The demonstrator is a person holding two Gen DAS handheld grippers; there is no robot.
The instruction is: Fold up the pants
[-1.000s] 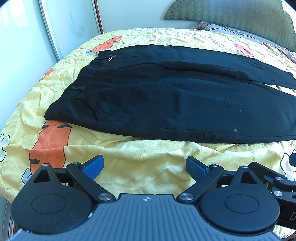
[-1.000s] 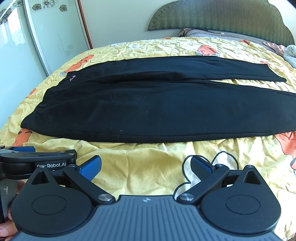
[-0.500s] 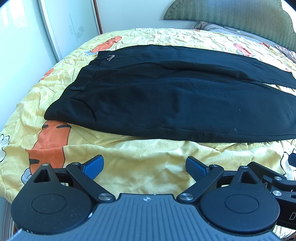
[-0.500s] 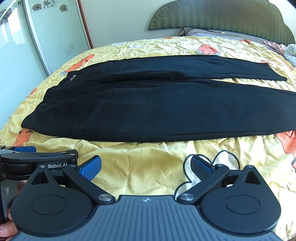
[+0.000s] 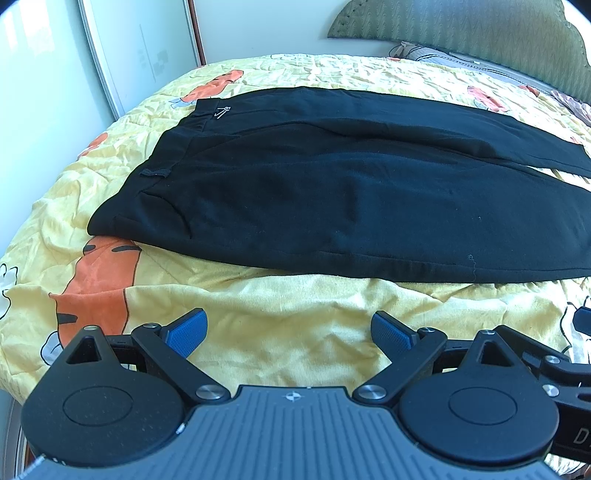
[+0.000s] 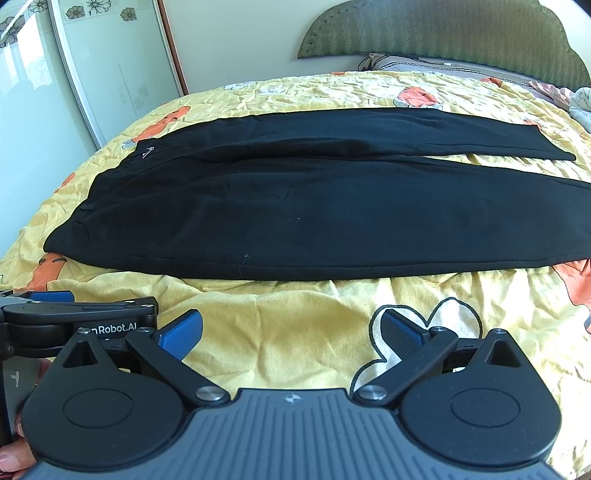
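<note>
Black pants (image 5: 332,192) lie flat across the yellow bedspread, waistband at the left, both legs running right; they also show in the right wrist view (image 6: 314,214). The two legs lie side by side, the far one thinner. My left gripper (image 5: 290,330) is open and empty above bare bedspread, short of the pants' near edge. My right gripper (image 6: 291,332) is open and empty, also short of the near edge. The left gripper's body (image 6: 79,321) shows at the left in the right wrist view.
The bed (image 5: 295,317) has a yellow cover with orange carrot prints. A green headboard (image 6: 443,33) and pillows (image 6: 424,66) are at the far end. A sliding wardrobe door (image 6: 92,74) stands to the left of the bed.
Both views have shifted very slightly; the pants and both open grippers stay as they were.
</note>
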